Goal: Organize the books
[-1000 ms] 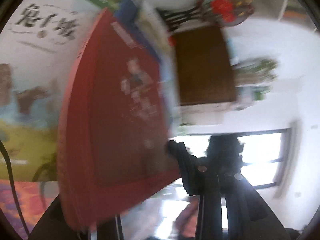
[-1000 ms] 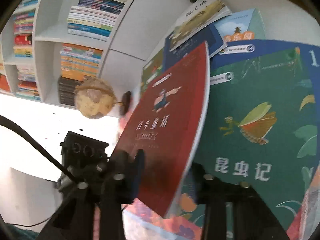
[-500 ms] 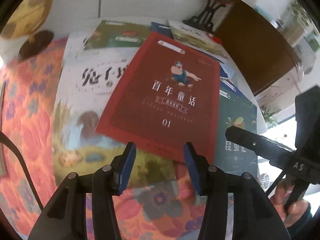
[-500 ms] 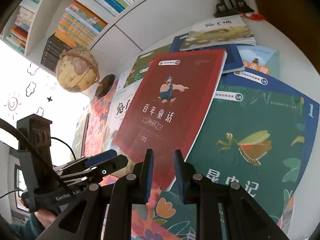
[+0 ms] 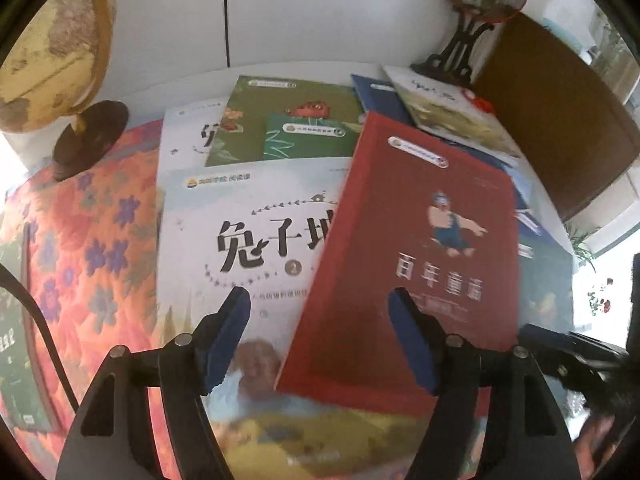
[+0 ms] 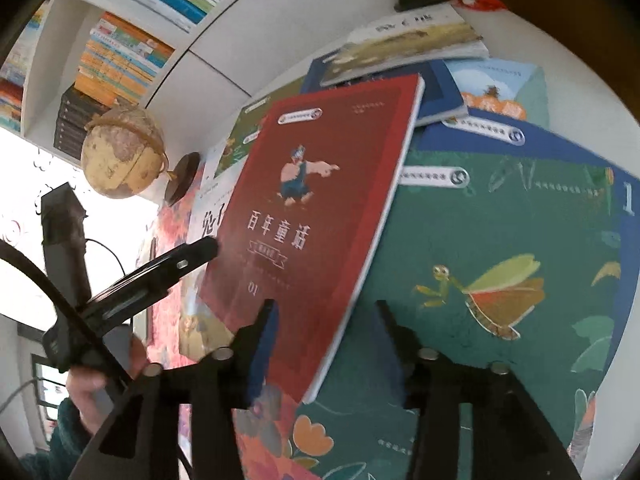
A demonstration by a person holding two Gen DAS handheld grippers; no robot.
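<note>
A red book (image 5: 420,248) is seen lying face up on top of a spread of other books, its near corner raised a little in the right wrist view. It is overlapped onto a white book (image 5: 244,240) on one side and a green insect book (image 6: 500,280) on the other, with a green book (image 5: 288,124) and a blue book (image 6: 436,92) lying farther back. The left gripper (image 5: 320,332) is held over the red book's lower edge with its jaws opening; nothing is pressed between the pads. The right gripper (image 6: 326,344) is placed at the red book's near corner, its jaws likewise opening, with the corner between them but not clamped. A floral cloth (image 5: 88,248) is spread under the books on the table. A globe (image 6: 122,154) is set beside a white bookshelf (image 6: 116,52).
</note>
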